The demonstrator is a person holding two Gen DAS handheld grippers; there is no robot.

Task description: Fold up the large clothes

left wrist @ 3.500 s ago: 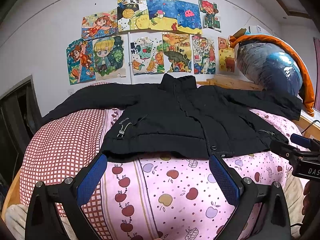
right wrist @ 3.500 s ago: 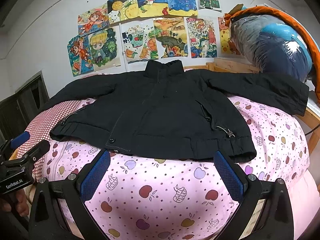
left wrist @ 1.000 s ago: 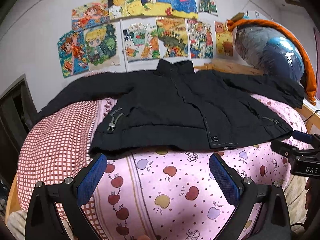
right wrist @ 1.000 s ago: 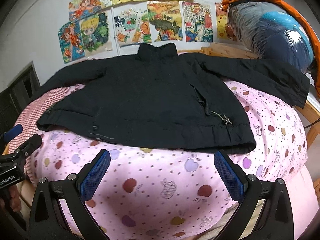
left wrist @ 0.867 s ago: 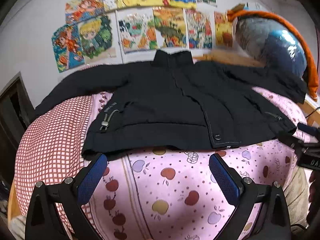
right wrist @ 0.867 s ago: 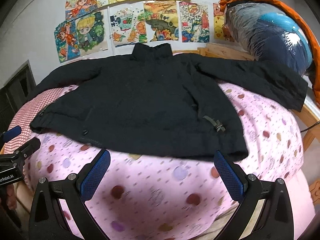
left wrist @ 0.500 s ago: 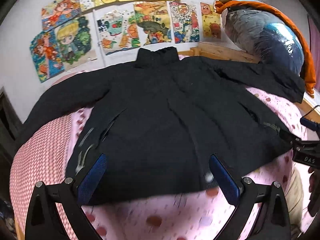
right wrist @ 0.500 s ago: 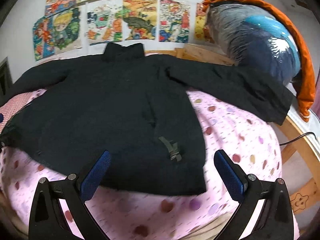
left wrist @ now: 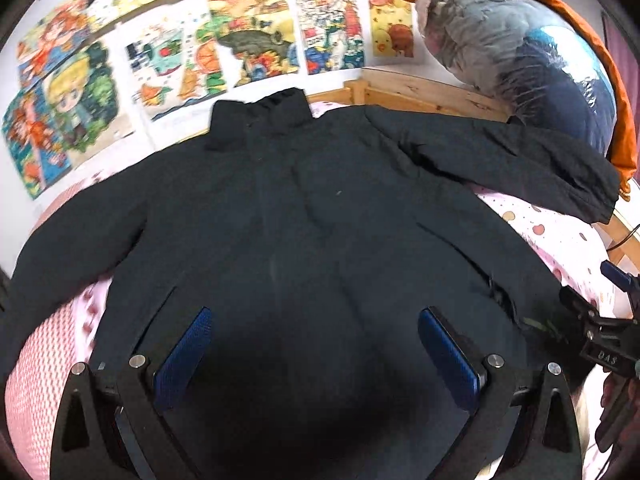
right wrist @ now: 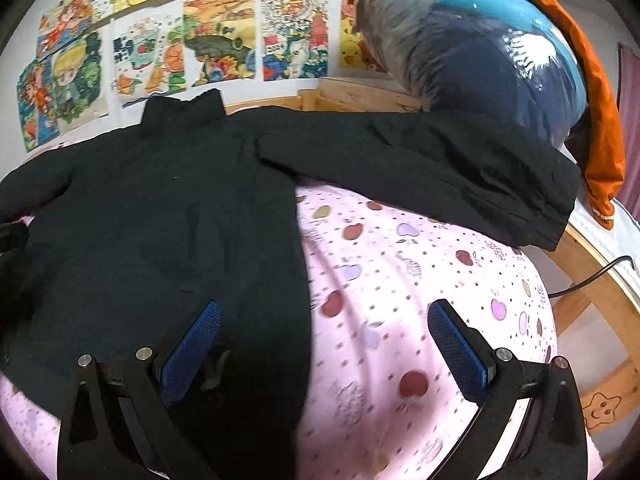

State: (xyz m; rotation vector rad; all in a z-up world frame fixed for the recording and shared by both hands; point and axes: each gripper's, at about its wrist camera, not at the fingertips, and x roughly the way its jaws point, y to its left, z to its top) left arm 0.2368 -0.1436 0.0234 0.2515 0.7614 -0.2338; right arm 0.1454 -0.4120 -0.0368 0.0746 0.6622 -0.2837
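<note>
A black jacket (left wrist: 304,232) lies spread flat, front up, on the pink apple-print bed cover (right wrist: 400,288), collar toward the wall and both sleeves stretched out. My left gripper (left wrist: 314,350) is open and empty, low over the jacket's lower body. My right gripper (right wrist: 324,344) is open and empty over the jacket's right side edge (right wrist: 296,280), one finger above black cloth, the other above the pink cover. The right sleeve (right wrist: 440,168) reaches toward the bed's right side. The right gripper also shows in the left wrist view (left wrist: 600,340) at the far right.
A large plastic-wrapped bundle in an orange cover (right wrist: 500,52) sits at the bed's right head end, beside the sleeve cuff. Colourful drawings (left wrist: 248,40) cover the wall. A wooden bed frame (right wrist: 592,264) and a black cable run along the right. A red-checked cover (left wrist: 36,360) lies left.
Both grippers have moved forward and lower over the bed, from beyond the jacket's hem to above the jacket itself. The right gripper has also shifted right, toward the side edge and sleeve. Both stay open.
</note>
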